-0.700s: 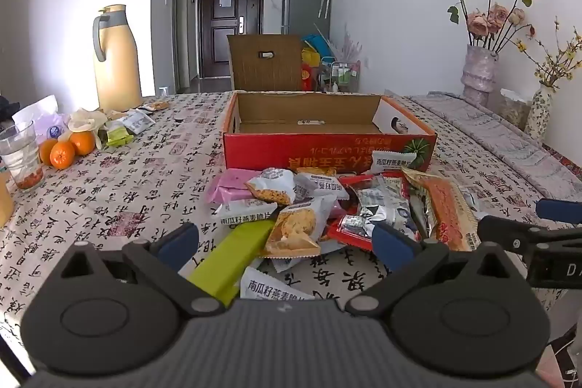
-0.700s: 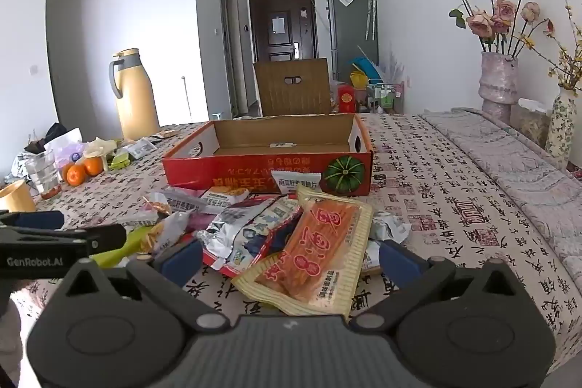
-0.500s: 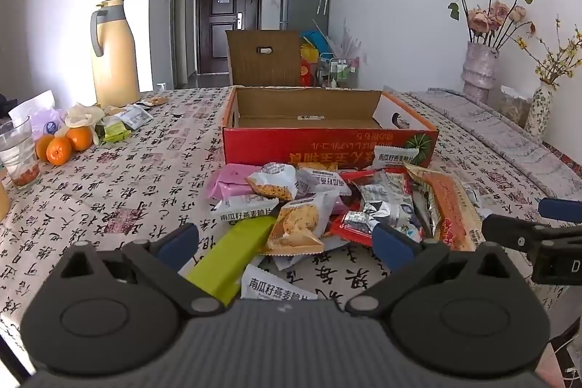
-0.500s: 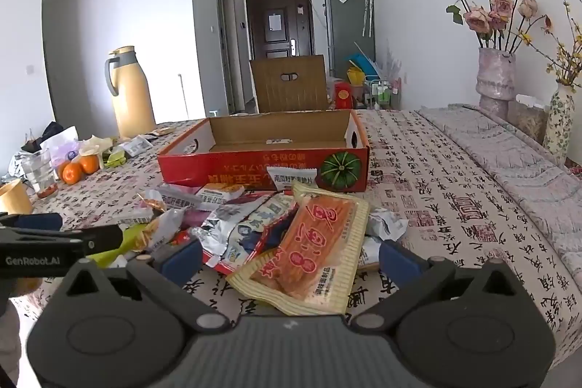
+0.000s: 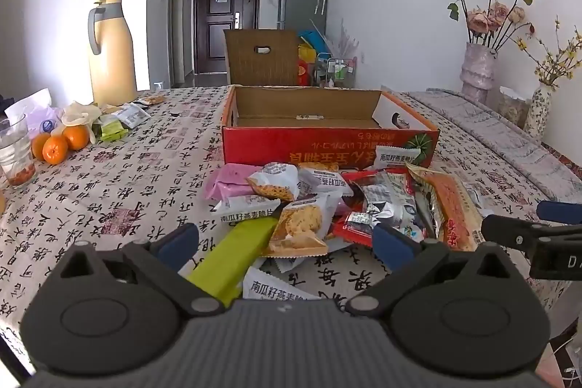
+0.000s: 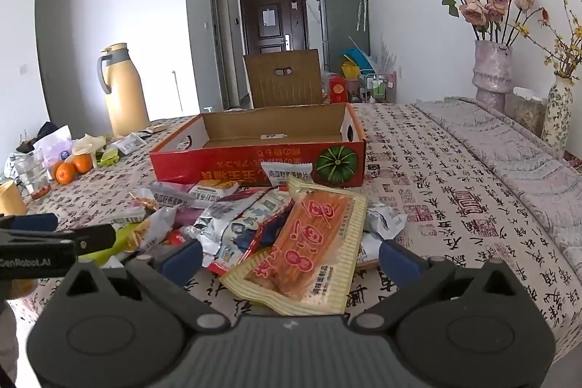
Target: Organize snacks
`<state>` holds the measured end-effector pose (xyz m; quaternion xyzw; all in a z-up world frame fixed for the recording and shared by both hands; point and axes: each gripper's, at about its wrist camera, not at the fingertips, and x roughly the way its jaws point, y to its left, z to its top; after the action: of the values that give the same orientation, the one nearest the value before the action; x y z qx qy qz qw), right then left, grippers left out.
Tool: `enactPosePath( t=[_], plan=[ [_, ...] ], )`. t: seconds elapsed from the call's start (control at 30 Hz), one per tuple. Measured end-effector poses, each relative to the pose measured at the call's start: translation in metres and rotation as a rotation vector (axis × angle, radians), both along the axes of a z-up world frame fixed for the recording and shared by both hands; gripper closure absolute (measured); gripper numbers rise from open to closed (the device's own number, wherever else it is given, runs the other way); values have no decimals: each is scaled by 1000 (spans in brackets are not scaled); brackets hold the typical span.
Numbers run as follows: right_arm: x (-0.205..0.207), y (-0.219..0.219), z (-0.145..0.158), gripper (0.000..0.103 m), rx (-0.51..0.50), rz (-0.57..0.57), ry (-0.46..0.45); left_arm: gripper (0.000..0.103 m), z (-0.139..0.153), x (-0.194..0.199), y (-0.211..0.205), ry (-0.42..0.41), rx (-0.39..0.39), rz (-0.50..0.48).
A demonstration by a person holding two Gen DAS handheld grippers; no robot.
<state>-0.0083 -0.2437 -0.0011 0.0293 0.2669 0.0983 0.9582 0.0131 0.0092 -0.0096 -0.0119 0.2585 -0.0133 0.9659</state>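
A heap of wrapped snacks (image 5: 320,206) lies on the table in front of an open red cardboard box (image 5: 327,148), whose inside looks empty. The heap holds a green bar (image 5: 236,250), a pink packet (image 5: 232,180) and a large orange packet (image 6: 313,246). My left gripper (image 5: 287,242) is open and empty, low over the near edge of the heap above the green bar. My right gripper (image 6: 291,257) is open and empty, straddling the near end of the orange packet. The box also shows in the right wrist view (image 6: 254,162).
A yellow thermos jug (image 5: 111,53), oranges (image 5: 58,144), a glass (image 5: 14,151) and small packets stand at the table's left. Flower vases (image 5: 476,71) stand at the far right. A brown chair back (image 5: 263,60) is behind the box.
Both grippers have dipped slightly lower and nearer to the snack heap. The jaws have stayed open and the snacks have not moved.
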Motion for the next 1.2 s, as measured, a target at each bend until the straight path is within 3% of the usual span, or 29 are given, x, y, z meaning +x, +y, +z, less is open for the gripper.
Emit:
enactPosePath(
  t=[1.2],
  plan=[
    [1,0,-2,0,2,0,0,0,1,-3,0,8,-3,9]
  ],
)
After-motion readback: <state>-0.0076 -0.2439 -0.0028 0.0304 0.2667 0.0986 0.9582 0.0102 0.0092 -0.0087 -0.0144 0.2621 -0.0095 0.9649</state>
